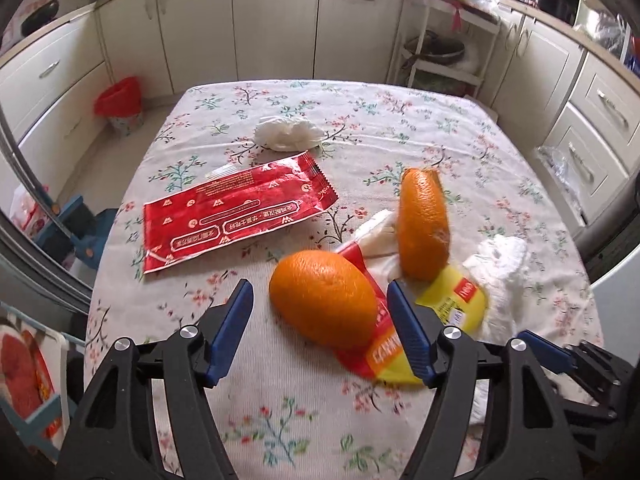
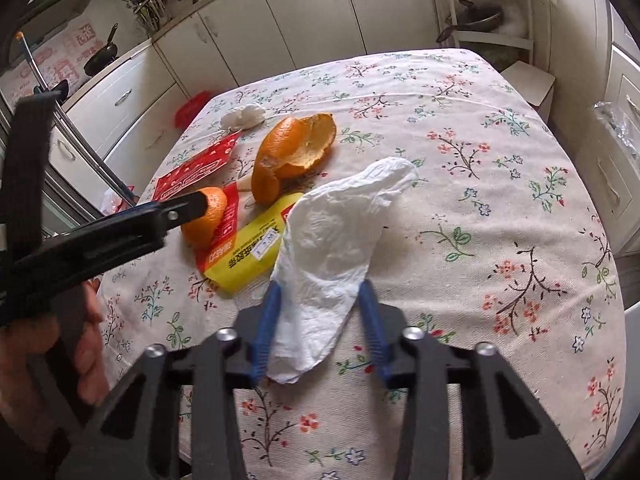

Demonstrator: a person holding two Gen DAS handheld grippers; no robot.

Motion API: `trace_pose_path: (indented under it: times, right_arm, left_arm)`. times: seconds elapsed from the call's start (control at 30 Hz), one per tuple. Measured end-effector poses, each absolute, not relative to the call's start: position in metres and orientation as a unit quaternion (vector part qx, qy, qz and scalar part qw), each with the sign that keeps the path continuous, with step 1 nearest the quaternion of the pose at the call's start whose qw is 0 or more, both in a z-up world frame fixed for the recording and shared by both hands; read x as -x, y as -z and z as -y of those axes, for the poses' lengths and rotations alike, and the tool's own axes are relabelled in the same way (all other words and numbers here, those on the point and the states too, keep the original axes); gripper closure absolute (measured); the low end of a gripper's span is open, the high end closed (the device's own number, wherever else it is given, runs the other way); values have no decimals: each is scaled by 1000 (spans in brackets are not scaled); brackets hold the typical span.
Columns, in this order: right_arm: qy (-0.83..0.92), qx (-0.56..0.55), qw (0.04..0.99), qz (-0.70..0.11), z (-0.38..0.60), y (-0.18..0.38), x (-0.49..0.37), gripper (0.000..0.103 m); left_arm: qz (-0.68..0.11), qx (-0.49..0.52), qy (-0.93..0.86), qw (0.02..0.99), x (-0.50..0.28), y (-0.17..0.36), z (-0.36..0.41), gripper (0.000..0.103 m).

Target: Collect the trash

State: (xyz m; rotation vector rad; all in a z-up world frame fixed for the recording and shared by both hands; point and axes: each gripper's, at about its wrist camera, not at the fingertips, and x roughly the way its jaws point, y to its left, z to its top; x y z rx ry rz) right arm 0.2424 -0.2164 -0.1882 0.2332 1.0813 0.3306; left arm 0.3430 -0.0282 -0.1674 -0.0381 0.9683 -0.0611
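Observation:
A curved piece of orange peel (image 1: 324, 296) lies on the flowered tablecloth between the blue pads of my left gripper (image 1: 320, 292), which is open and not touching it. One of that gripper's fingers (image 2: 188, 204) shows beside the same peel (image 2: 210, 216) in the right wrist view. My right gripper (image 2: 320, 292) is shut on a crumpled white tissue (image 2: 332, 240), which fills the gap between both pads. A second, larger peel (image 1: 424, 224) stands behind, over a yellow and red packet (image 1: 452, 300). A flat red wrapper (image 1: 236, 216) and another white wad (image 1: 288, 132) lie farther back.
A bin with a red liner (image 1: 120, 104) stands on the floor past the table's far left corner. Cream cabinets ring the room, with a white rack (image 1: 444, 52) behind the table (image 1: 400, 128). A hand (image 2: 80, 340) holds the left gripper's handle.

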Motion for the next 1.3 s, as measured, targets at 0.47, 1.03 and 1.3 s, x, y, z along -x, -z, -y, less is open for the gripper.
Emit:
trace_pose_path:
  times: [0.47,1.03,1.3]
  right_arm:
    - [-168,-129,828,-519,227,190,-246,71]
    - [-168,-165,845,-480,238,174,-231,39]
    - [-179,-136,840,-494,203,185,-243,55]
  left_arm:
    - [-466,57,48,882,-338,163,0,79]
    - [-506,53,32,861,-282,173,-22,78]
    - [-508,48,34,859,-278,178,-21,78]
